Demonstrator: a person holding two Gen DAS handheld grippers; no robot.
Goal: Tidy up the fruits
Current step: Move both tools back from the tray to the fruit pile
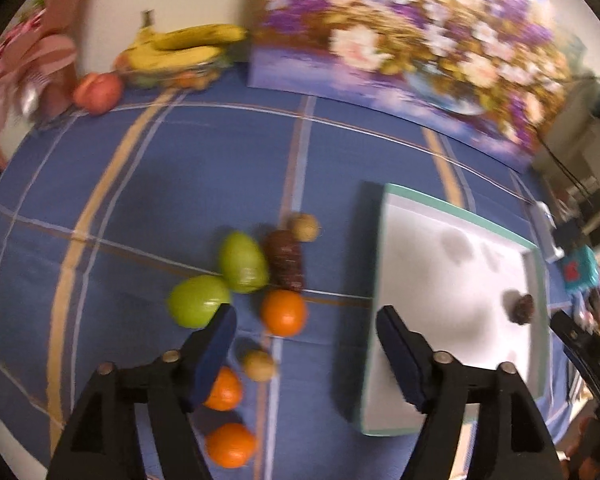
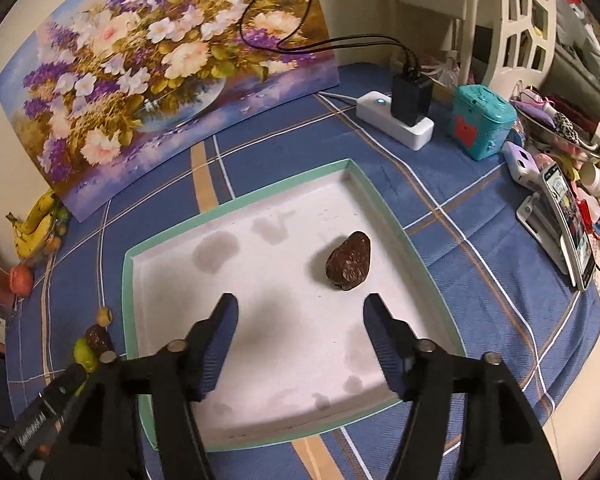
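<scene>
On the blue checked cloth point(image 1: 140, 184) lie two green apples point(image 1: 242, 262), three oranges point(image 1: 283, 312), two small brownish fruits point(image 1: 305, 227) and one dark brown fruit point(image 1: 286, 262), bunched left of the white tray point(image 1: 384, 360). A second dark fruit point(image 2: 348, 261) sits alone in the tray, toward its far right. Far left, bananas point(image 1: 184, 46) rest in a bowl beside a red fruit point(image 1: 98, 92); a flower painting point(image 2: 156, 64) leans along the far edge. Right of the tray stand a power strip point(image 2: 396, 118), a teal box point(image 2: 482, 120) and a phone point(image 2: 568, 220). The left claw point(image 1: 306, 326) gapes empty, just near of one orange. The right claw point(image 2: 300, 312) is spread empty over the tray, the dark fruit just beyond its right finger.
</scene>
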